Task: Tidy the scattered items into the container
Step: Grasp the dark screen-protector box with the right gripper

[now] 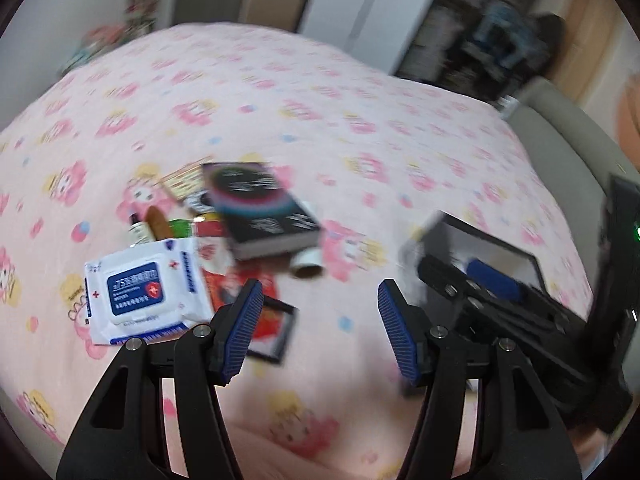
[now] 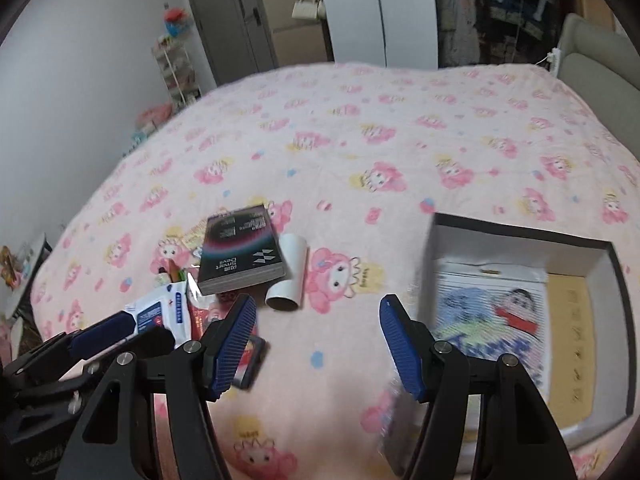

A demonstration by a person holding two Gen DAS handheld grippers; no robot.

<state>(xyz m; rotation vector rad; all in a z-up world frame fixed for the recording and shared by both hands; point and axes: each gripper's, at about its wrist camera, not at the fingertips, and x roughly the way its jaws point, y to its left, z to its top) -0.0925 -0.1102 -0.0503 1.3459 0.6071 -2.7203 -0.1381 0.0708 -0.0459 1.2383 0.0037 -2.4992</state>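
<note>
A pile of items lies on the pink bed: a black book (image 1: 260, 208) (image 2: 240, 252), a white wet-wipes pack (image 1: 144, 292) (image 2: 164, 312), a cardboard tube (image 1: 306, 262) (image 2: 288, 276), small bottles (image 1: 150, 224) and a small black-framed card (image 1: 272, 332) (image 2: 250, 364). The black-rimmed box (image 2: 592, 256) (image 1: 480, 240) sits to the right with a cartoon bag (image 2: 492, 320) inside. My left gripper (image 1: 320, 328) is open and empty above the bed near the pile. My right gripper (image 2: 316, 340) is open and empty between pile and box.
The bed's grey headboard (image 2: 592, 60) is at the far right. A wardrobe and grey door (image 2: 228, 16) stand beyond the bed. The left gripper shows at the lower left of the right wrist view (image 2: 104, 330).
</note>
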